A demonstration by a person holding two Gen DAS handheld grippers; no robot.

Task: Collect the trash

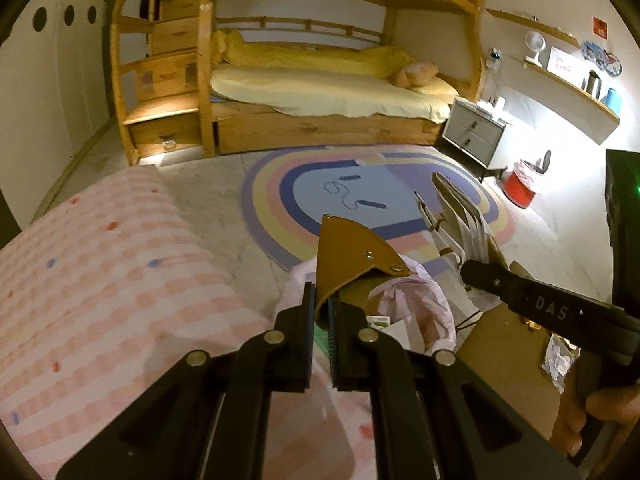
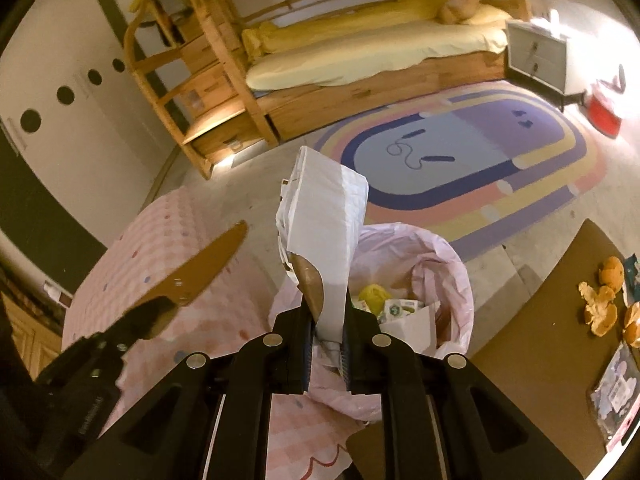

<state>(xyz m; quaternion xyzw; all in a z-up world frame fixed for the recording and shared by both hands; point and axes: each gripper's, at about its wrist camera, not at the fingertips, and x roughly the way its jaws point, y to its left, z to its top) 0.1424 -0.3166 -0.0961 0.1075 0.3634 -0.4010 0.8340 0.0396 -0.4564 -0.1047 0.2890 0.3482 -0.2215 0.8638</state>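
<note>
My left gripper is shut on a brown cardboard piece and holds it above the pink-lined trash bin. It also shows at the left of the right wrist view, with the cardboard sticking up. My right gripper is shut on a folded white paper bag with a brown inner flap, just over the bin. The bin holds a yellow lump and small cartons. In the left wrist view the right gripper holds the paper bag to the right.
A pink checked bed cover lies at the left. A brown table at the right bears orange peels and packets. A rainbow rug with a skipping rope, a bunk bed, a nightstand and a red bin lie beyond.
</note>
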